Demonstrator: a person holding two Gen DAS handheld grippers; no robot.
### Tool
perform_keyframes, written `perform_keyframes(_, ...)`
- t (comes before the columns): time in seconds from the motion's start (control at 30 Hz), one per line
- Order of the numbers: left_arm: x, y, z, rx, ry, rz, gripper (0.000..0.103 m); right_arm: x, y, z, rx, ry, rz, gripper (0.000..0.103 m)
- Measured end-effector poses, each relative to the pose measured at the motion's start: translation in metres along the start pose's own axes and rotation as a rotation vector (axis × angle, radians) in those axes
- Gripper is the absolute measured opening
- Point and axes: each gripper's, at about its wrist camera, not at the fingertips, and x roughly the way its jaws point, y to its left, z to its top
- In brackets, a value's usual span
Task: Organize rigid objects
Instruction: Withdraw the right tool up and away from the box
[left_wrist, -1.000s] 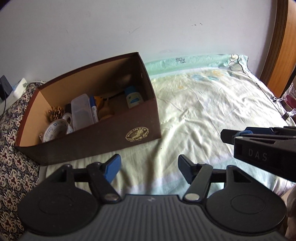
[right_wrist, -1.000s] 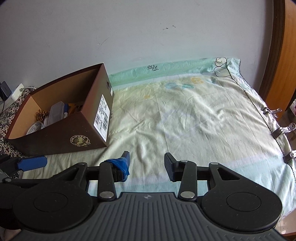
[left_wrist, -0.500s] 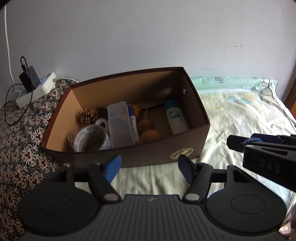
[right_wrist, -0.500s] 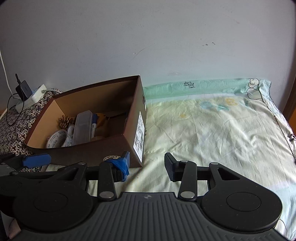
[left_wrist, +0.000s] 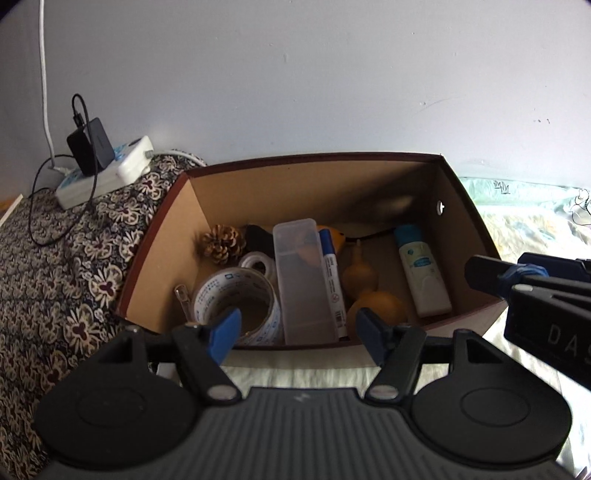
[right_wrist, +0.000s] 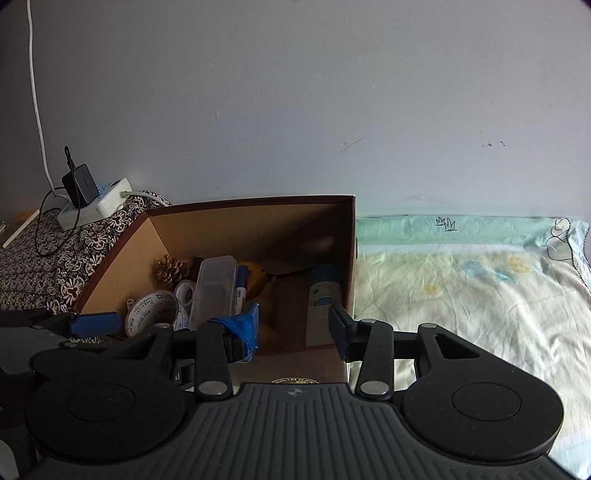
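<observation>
A brown cardboard box (left_wrist: 159, 236) (right_wrist: 110, 258) stands open on the bed. Inside lie a pine cone (left_wrist: 223, 243), a wide tape roll (left_wrist: 236, 295), a small white tape roll (left_wrist: 256, 264), a clear plastic case (left_wrist: 301, 280), a blue marker (left_wrist: 330, 273), a yellow gourd (left_wrist: 373, 299) and a white lotion bottle (left_wrist: 423, 277). My left gripper (left_wrist: 297, 332) hovers open at the box's near wall, nothing between its fingers. My right gripper (right_wrist: 293, 326) is open and empty too, over the box's near right corner. Its body (left_wrist: 546, 295) shows at the right of the left wrist view.
A floral-patterned cushion (left_wrist: 55, 258) lies left of the box, carrying a white power strip (left_wrist: 107, 173) with a black charger (left_wrist: 90, 146) and cables. Pale printed bedsheet (right_wrist: 480, 295) spreads to the right. A grey wall (right_wrist: 295, 110) stands behind.
Both grippers swung left and closer to the box, which now fills the middle of both views. The cushion and power strip came into sight. Both stayed open and empty.
</observation>
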Motion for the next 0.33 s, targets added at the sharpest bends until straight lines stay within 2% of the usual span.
perform_keyframes(0.17, 0.01, 0.012, 0.002, -0.037, -0.008, -0.079, 0.067, 0.012, 0.001, 0.001, 0.014, 0.013, -0.006, 0.026)
perform_keyframes(0.27, 0.013, 0.013, 0.005, -0.043, -0.039, -0.038, 0.065, 0.017, -0.001, 0.002, 0.025, 0.015, -0.013, 0.026)
perform_keyframes(0.33, 0.015, 0.015, 0.008, -0.048, -0.037, -0.044, 0.067, 0.02, -0.002, 0.003, 0.034, 0.016, -0.012, 0.026)
